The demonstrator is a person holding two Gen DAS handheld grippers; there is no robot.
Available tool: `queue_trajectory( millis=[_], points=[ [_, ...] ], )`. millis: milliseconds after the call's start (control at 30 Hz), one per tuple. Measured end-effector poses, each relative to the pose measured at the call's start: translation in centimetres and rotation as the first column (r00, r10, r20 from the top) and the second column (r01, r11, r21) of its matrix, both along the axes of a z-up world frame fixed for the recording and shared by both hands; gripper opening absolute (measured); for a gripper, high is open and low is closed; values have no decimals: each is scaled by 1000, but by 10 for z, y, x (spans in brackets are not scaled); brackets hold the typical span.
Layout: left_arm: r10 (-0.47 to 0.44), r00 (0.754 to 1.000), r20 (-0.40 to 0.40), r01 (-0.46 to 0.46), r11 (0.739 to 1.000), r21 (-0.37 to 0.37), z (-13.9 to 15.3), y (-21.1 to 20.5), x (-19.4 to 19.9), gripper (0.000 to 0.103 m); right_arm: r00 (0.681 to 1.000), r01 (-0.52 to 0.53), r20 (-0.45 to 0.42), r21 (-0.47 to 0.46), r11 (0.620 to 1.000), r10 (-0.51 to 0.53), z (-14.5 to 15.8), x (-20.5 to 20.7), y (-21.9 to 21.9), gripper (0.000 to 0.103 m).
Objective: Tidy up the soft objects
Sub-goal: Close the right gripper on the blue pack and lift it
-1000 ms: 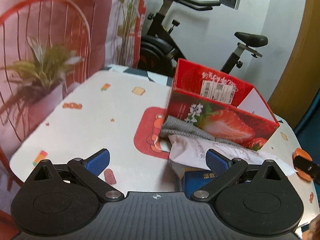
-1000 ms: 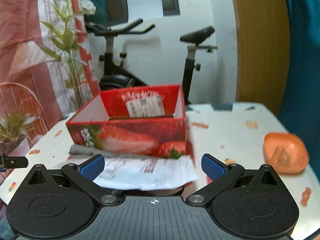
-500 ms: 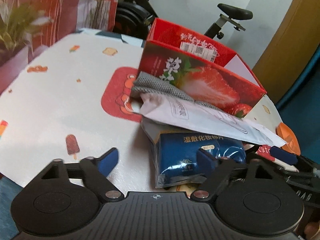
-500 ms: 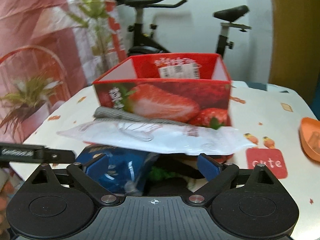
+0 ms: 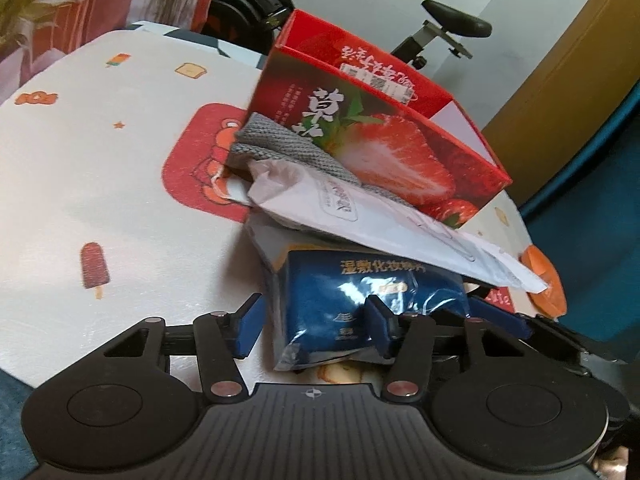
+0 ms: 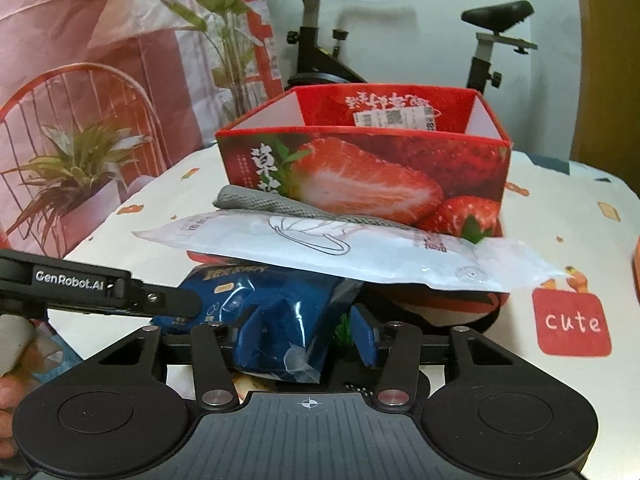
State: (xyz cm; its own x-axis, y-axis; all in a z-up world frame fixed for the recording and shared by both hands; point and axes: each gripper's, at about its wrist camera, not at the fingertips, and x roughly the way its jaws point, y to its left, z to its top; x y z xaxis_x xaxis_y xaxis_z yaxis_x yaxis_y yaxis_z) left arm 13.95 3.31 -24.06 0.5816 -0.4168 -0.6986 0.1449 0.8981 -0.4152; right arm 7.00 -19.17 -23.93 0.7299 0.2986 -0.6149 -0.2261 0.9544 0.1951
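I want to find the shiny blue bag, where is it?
The blue bag lies on the table near its front edge, under the white packet, in front of the strawberry box. Both tongs reach around it.

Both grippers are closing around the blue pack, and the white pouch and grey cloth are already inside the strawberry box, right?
Not inside: the right wrist view shows the white pouch and grey cloth lying in front of the strawberry box, over the blue pack. Left gripper and right gripper do straddle the pack.
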Motion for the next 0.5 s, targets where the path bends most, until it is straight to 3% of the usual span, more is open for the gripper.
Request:
queue_trajectory(
  millis=[200, 500],
  points=[
    [8, 1000, -11, -9, 995, -95, -12, 1, 7, 59, 999, -36, 7, 1, 999, 36, -8, 3, 5, 40],
    [24, 1000, -17, -27, 988, -150, -22, 1, 12, 63, 999, -35, 18, 15, 999, 35, -12, 4, 7, 37]
  ],
)
